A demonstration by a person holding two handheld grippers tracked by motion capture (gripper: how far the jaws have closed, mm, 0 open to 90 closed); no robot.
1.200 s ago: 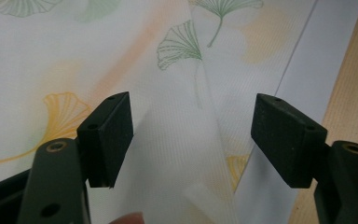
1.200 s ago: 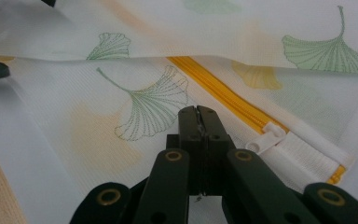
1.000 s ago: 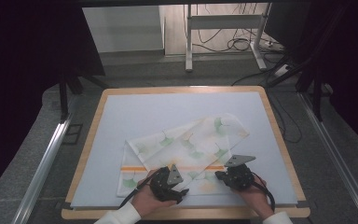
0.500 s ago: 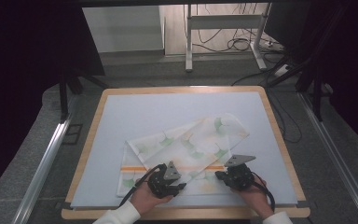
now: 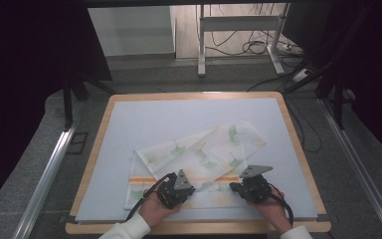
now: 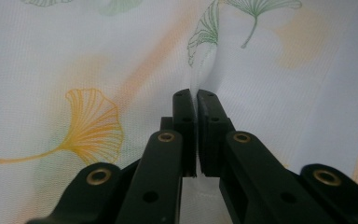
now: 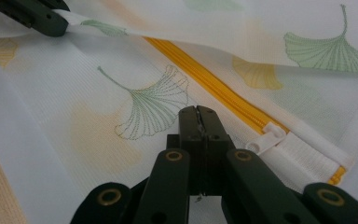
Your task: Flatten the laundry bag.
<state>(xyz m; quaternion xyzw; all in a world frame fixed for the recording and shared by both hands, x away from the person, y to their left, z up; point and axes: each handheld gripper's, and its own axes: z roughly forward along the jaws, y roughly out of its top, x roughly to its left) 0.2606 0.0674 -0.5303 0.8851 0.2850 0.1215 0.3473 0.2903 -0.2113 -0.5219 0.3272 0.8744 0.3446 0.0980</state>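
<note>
A white mesh bag [image 5: 204, 149] printed with green and yellow ginkgo leaves lies crumpled on the pale blue mat [image 5: 189, 117], its orange zipper [image 5: 144, 179] across the near part. My left gripper [image 5: 193, 189] is at the bag's near edge. Its jaws have just been closing, and they now pinch a raised fold of the mesh [image 6: 205, 60] at the left gripper's tips [image 6: 196, 95]. My right gripper [image 5: 234, 188] sits a short way to the right, and the right gripper's tips [image 7: 197, 112] are shut on the mesh beside the zipper [image 7: 214, 88] and its white pull [image 7: 268, 137].
The mat lies on a table with a wooden rim [image 5: 298, 149]. Metal rails [image 5: 49, 169] run along both sides. Beyond the far edge stand white desk legs [image 5: 201, 45] and loose cables [image 5: 258, 47] on the floor.
The left gripper's jaws have come together on the cloth, with the hand shifting only slightly. The right gripper has stayed put.
</note>
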